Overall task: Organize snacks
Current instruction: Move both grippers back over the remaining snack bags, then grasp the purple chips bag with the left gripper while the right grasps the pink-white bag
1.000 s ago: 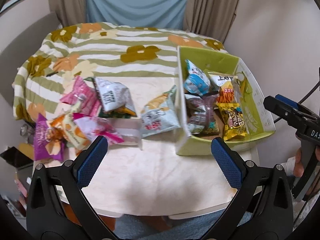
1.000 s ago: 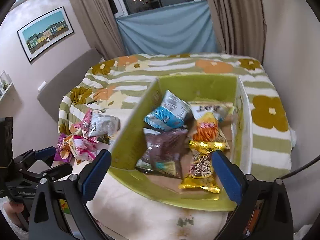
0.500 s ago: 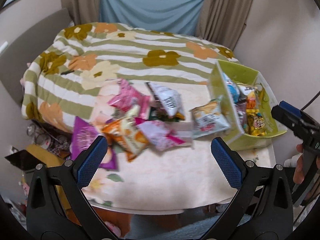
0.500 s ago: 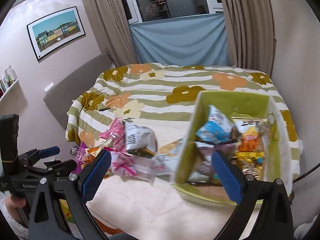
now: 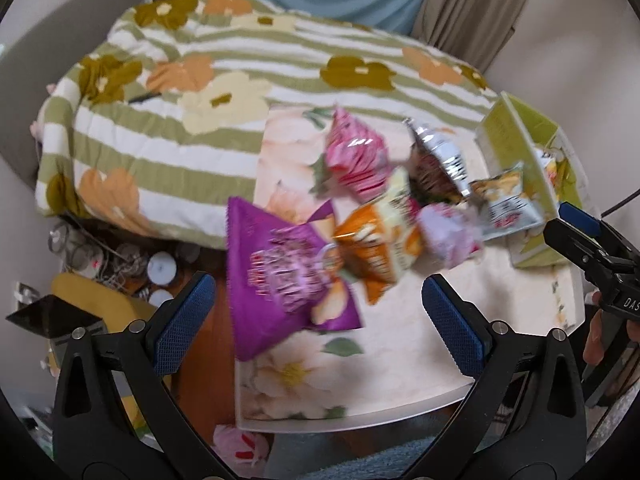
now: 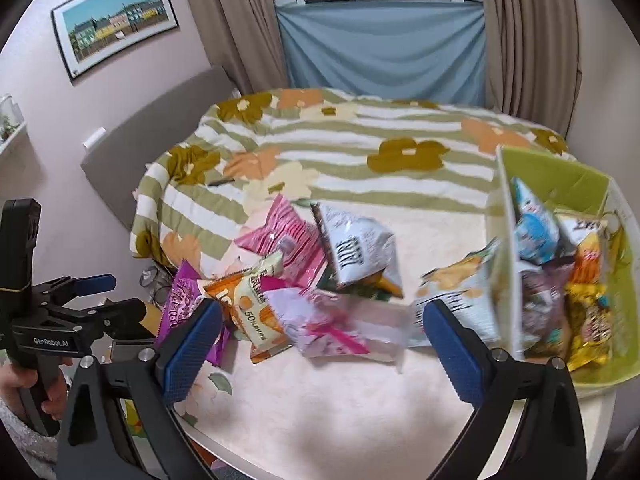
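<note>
A bedroom is serving as the workspace: a floral, green-striped bedspread [image 6: 360, 148] is lying behind a small table [image 6: 360, 400] covered in a pale flowered cloth, with a framed picture [image 6: 116, 20] hanging on the wall and curtains closing off the window.

A green box [image 6: 560, 184] is sitting at the table's right edge, already holding several packets — a blue-and-white bag [image 6: 534, 232], an orange one and a yellow one [image 6: 588, 320] among them (likely the sorted share). The unsorted snacks are piling toward the table's left edge: a purple bag [image 5: 280, 272] is overhanging that edge, touching an orange-and-cream bag [image 5: 380, 240]; a pink striped bag [image 5: 356, 160] and a silver-white bag [image 6: 360, 248] are lying toward the back edge, and a pale pink-and-white packet [image 6: 336, 320] is resting in front of them. One white-and-yellow bag [image 5: 508, 200] is leaning against the box's outer wall.

The left gripper [image 5: 320, 320] is hanging over the purple bag with its jaws spread wide, gripping nothing; judging by its aim, this bag is the likely next pick, since it is nearest and half off the table. The right gripper [image 6: 320, 348] is hovering above the front of the pile, its jaws likewise apart and empty — seemingly waiting its turn.
</note>
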A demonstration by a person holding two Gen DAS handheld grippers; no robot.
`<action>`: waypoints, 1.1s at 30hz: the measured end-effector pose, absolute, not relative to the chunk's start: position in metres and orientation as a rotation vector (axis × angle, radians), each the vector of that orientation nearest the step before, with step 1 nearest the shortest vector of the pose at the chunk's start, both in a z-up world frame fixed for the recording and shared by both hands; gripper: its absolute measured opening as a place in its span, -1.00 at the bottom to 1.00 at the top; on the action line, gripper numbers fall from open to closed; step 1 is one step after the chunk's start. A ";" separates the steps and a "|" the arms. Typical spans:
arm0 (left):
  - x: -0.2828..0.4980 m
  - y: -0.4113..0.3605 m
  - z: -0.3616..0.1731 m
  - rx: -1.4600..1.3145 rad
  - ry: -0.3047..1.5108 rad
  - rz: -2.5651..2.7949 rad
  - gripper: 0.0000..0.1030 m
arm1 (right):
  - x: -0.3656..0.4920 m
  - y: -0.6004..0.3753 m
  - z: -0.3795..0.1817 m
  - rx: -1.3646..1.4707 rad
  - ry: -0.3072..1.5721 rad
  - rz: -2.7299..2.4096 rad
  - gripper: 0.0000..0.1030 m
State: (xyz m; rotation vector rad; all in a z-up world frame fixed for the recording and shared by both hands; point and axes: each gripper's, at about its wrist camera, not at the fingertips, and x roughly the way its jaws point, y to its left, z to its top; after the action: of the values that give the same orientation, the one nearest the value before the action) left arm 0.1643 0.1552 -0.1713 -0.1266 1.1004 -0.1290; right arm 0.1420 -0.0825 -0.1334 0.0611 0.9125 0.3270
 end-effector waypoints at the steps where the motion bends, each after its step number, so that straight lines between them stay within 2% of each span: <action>1: 0.168 0.160 -0.179 -0.124 1.112 -0.135 0.99 | 0.144 -0.077 -0.140 0.062 0.926 0.320 0.94; 11: 0.195 0.169 -0.238 -0.138 1.200 -0.174 0.99 | 0.155 -0.062 -0.178 0.033 1.019 0.288 0.94; 25: 0.217 0.146 -0.268 -0.041 1.233 -0.061 0.98 | 0.182 -0.047 -0.216 -0.084 1.073 0.403 0.94; 29: 0.218 0.143 -0.267 -0.026 1.225 -0.052 0.89 | 0.187 -0.046 -0.223 -0.111 1.092 0.444 0.94; 33: 0.218 0.139 -0.266 -0.011 1.221 -0.050 0.71 | 0.191 -0.045 -0.231 -0.149 1.105 0.474 0.94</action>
State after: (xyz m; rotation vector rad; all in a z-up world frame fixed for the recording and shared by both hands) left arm 0.2180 0.1387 -0.2657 -0.0109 1.2214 -0.0497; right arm 0.1906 -0.0446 -0.2309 -0.1492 1.1052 0.4742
